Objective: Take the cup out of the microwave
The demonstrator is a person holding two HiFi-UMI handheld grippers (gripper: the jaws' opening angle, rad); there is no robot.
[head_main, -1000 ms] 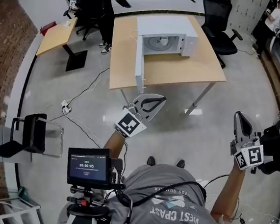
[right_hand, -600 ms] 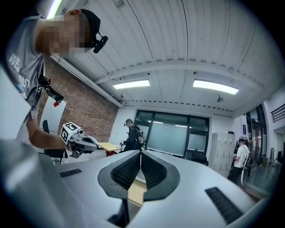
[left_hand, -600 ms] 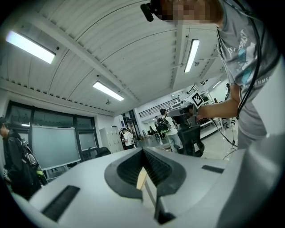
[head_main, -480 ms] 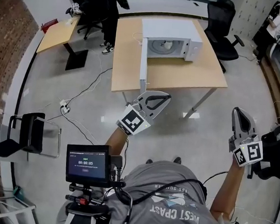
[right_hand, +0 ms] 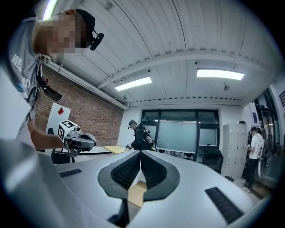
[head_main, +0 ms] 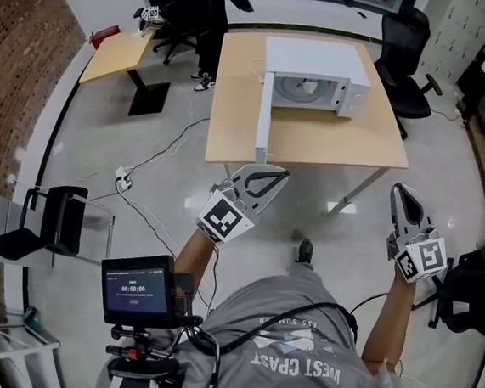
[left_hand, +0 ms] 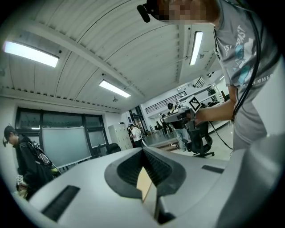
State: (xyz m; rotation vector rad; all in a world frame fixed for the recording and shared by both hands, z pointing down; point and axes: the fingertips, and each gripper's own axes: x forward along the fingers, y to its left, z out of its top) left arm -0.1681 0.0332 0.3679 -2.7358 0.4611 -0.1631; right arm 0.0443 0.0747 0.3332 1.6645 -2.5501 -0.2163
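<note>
Cup [head_main: 310, 86]: small, pale, sitting inside the white microwave [head_main: 320, 56], whose door [head_main: 264, 118] is standing open, on the table [head_main: 316, 140] | Left hand-held gripper [head_main: 280, 174]: jaws pressing together, gripping nothing | Right hand-held gripper [head_main: 399, 189]: jaws meeting, carrying nothing; both hovering well apart from the microwave.

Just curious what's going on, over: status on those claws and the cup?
Both shut, empty: left gripper, right gripper. Inside white microwave, door open: small pale cup. No reach yet; light wooden table ahead.
</note>
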